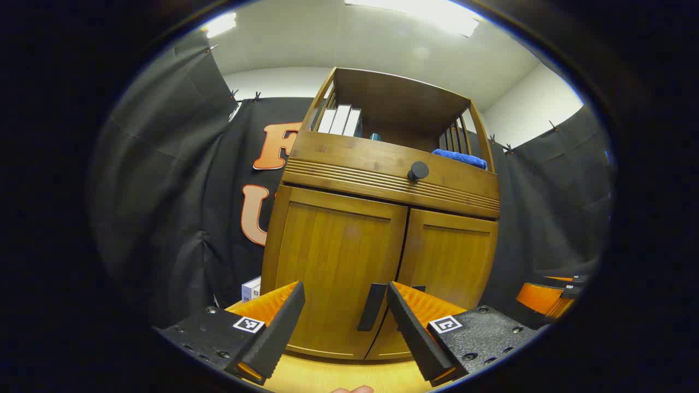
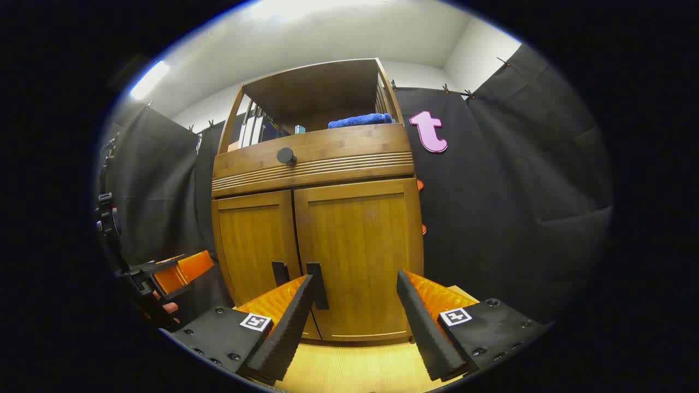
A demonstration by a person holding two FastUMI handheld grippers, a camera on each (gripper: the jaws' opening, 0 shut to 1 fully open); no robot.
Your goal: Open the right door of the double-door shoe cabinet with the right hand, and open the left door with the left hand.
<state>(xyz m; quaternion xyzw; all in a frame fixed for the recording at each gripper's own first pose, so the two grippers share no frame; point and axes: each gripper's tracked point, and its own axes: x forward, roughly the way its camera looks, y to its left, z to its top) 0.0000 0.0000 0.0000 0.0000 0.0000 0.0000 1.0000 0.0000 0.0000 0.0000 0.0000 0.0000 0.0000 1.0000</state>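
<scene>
- My left gripper (image 1: pixel 343 333) stands wide open, nothing between its ribbed wedge fingers (image 1: pixel 276 338); the right gripper (image 2: pixel 355 327) is spread just as wide and holds nothing.
- Just ahead of the left gripper, between its fingers and nearer the right one, hangs the left door handle (image 1: pixel 372 307): a flat dark vertical bar, apart from both fingers.
- Ahead of the right gripper, the right door handle (image 2: pixel 318 285) sits just past its left fingertip; I cannot tell whether they touch. The left door's bar stands just beside it across the seam.
- Beyond the handles: the left door (image 1: pixel 336 262) and right door (image 2: pixel 360 256), both closed, meeting at a thin dark seam. Framed panels of glossy honey-coloured wood with fine vertical grain.
- Step in hand, as I judge it: the approach. Neither door is open yet, and the right goes first.
- Next move calls for shifting the right gripper left so the bar falls between its fingers, closing on it, then pulling outward in an arc.
- Above the doors: a drawer front with grooved horizontal ribbing and a round dark knob (image 2: pixel 286 156).
- Higher up, an open shelf with slatted sides, upright books (image 1: pixel 339 120) and a folded blue towel (image 2: pixel 360 120), soft-looking.
- Below the grippers, a pale wood-grain floor (image 2: pixel 355 365).
</scene>
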